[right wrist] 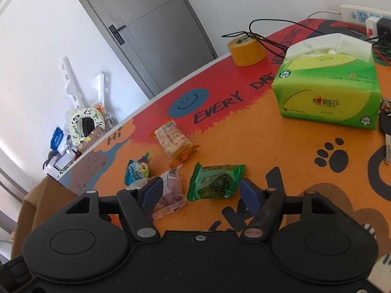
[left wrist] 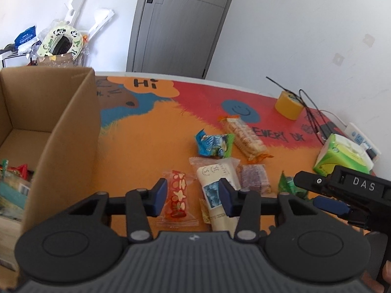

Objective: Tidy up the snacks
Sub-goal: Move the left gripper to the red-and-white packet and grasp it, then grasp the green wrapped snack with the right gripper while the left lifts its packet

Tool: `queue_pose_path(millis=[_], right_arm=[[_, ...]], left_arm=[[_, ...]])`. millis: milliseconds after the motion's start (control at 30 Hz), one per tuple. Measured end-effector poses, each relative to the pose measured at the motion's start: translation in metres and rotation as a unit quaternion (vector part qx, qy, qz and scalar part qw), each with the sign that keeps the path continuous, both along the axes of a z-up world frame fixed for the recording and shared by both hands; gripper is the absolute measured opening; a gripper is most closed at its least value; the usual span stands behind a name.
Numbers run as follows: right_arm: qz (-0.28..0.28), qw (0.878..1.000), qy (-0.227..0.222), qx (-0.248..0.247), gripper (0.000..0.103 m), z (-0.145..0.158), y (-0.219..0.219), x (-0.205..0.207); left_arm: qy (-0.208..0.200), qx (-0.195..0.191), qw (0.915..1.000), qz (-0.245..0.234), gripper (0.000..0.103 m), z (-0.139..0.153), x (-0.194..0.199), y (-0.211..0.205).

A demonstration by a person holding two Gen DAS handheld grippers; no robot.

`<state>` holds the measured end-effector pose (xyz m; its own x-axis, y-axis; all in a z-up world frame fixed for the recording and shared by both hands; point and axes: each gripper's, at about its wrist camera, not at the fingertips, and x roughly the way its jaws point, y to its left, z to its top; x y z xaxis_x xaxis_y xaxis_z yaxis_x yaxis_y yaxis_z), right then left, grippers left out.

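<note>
The cardboard box (left wrist: 73, 131) runs off the left edge in the left wrist view, and the packets inside it (left wrist: 14, 183) are only partly seen. The left hand-held gripper (left wrist: 193, 195) hides the near end of the white packet (left wrist: 220, 178). In the right wrist view, the keys (right wrist: 386, 131) are cut by the right edge, and the purple snack (right wrist: 171, 190) sits partly behind a fingertip (right wrist: 151, 193).

A room in a home: a table under a bright cartoon tablecloth (right wrist: 281, 146) stands near a grey interior door (left wrist: 176, 24) in plain white walls. A green tissue pack (right wrist: 327, 90), a power strip (right wrist: 361, 14), keys (right wrist: 386, 127) and a cluttered corner with a panda-print seat ring (left wrist: 62, 40) show everyday living.
</note>
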<state>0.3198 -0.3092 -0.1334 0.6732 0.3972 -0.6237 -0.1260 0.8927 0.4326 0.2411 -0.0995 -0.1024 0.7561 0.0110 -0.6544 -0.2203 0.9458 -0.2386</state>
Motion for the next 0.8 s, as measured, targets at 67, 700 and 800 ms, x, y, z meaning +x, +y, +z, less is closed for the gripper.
queue_pose_path(millis=[67,700,800], right_arm=[[0.002,1.0,0.004,-0.008,0.069,-0.004,0.003,0.006],[0.004,0.999,0.003,-0.039,0.04,-0.017,0.01,0.005],[0.001,1.0,0.006,-0.03,0.04,-0.016,0.005,-0.004]], left_arm=[[0.007,0.001,1.0,0.003,0.044,-0.006,0.004,0.002],[0.015,0.028,0.9995,-0.005,0.021,-0.023,0.01,0.004],[0.013,0.027,0.9994,-0.015,0.019,-0.023,0.006,-0.001]])
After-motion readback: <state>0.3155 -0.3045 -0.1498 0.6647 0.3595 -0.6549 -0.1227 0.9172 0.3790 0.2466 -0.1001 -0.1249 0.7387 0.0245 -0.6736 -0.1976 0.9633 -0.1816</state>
